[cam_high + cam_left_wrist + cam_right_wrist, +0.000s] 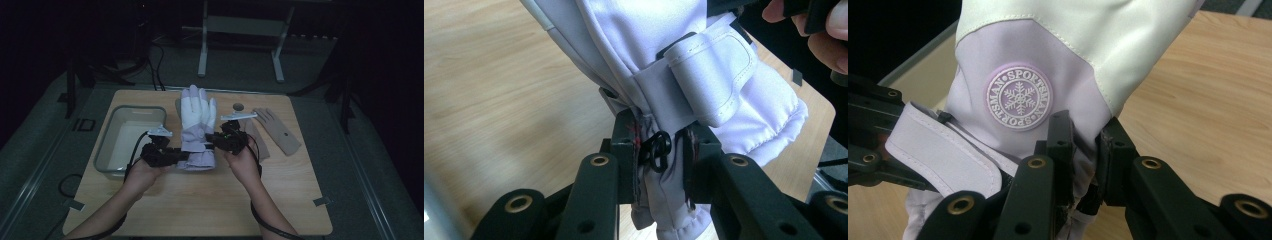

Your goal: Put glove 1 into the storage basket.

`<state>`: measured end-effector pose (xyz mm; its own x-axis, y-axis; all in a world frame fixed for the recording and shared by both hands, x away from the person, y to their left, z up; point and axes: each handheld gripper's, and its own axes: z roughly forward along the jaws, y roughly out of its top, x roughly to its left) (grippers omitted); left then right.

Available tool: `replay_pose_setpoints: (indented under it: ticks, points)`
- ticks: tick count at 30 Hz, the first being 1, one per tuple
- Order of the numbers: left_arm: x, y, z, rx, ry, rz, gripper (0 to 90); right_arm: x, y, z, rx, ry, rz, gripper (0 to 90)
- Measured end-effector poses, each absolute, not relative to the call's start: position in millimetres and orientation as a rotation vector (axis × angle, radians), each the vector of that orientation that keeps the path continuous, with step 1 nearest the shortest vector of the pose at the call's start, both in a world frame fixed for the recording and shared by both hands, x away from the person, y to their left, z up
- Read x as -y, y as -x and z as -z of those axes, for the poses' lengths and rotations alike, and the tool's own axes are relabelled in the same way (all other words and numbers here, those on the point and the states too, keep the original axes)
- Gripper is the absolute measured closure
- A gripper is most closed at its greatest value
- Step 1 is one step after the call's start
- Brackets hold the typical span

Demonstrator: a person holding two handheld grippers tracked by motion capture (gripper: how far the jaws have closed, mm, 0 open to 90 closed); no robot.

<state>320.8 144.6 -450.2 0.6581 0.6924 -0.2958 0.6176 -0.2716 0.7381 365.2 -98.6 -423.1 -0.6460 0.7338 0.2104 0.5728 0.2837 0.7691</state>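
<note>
You held the glove (196, 127) w/ both grippers, cuff edge pinched between each pair of fingers, its own fingers pointing away from you. L gripper (659, 150) clamped cuff fabric below the strap (709, 75). R gripper (1083, 145) gripped it just under the snowflake badge (1019, 98).

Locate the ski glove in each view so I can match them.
High view: glove centre of table, fingers pointing away, cuff pinched between both grippers.
Left gripper view: cuff and strap, upper centre.
Right gripper view: snowflake badge side, centre.
Shared landmark: the wrist strap.
</note>
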Motion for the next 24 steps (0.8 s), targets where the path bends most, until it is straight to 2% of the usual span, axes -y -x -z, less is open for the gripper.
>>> replay_pose_setpoints:
  ticks: [24]
  points:
    - [-268, -309, 431, -1.161, -1.988, -0.190, 72.8, -30, -381, 412, -2.479, -1.084, -1.342, 79.1]
